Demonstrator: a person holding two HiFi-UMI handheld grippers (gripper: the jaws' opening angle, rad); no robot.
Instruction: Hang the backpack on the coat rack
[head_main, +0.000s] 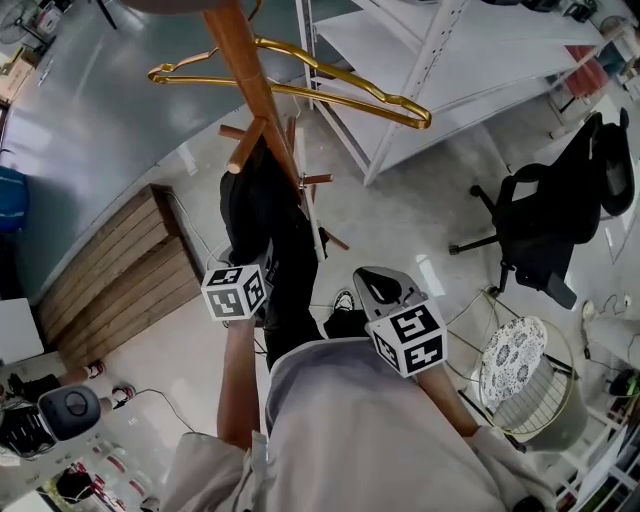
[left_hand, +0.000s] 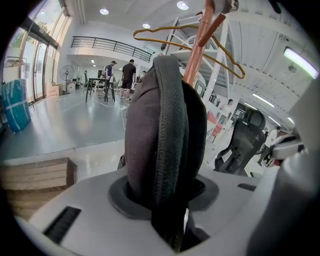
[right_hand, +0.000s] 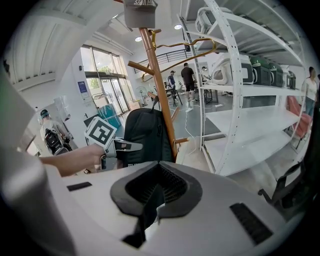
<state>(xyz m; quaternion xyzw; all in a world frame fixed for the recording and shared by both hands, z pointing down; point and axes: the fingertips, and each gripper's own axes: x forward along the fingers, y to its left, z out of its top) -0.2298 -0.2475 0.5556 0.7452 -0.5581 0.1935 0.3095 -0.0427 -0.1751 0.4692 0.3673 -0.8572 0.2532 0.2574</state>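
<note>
The black backpack (head_main: 262, 225) hangs against the wooden coat rack pole (head_main: 243, 65), just under a short peg (head_main: 246, 146). My left gripper (head_main: 268, 270) is shut on the backpack; in the left gripper view its ribbed black strap and fabric (left_hand: 167, 130) fill the space between the jaws (left_hand: 165, 195). The right gripper view shows the backpack (right_hand: 142, 131) beside the pole (right_hand: 159, 90), with the left gripper (right_hand: 127, 145) at its side. My right gripper (head_main: 375, 278) stays to the right of the backpack, apart from it, shut with nothing held (right_hand: 159, 167).
A gold wire hanger (head_main: 300, 88) hangs high on the rack. White metal shelving (head_main: 450, 60) stands to the right, a black office chair (head_main: 545, 225) beyond it. A wooden crate (head_main: 120, 270) lies left, a wire basket (head_main: 525, 375) lower right. People stand far off (left_hand: 129, 75).
</note>
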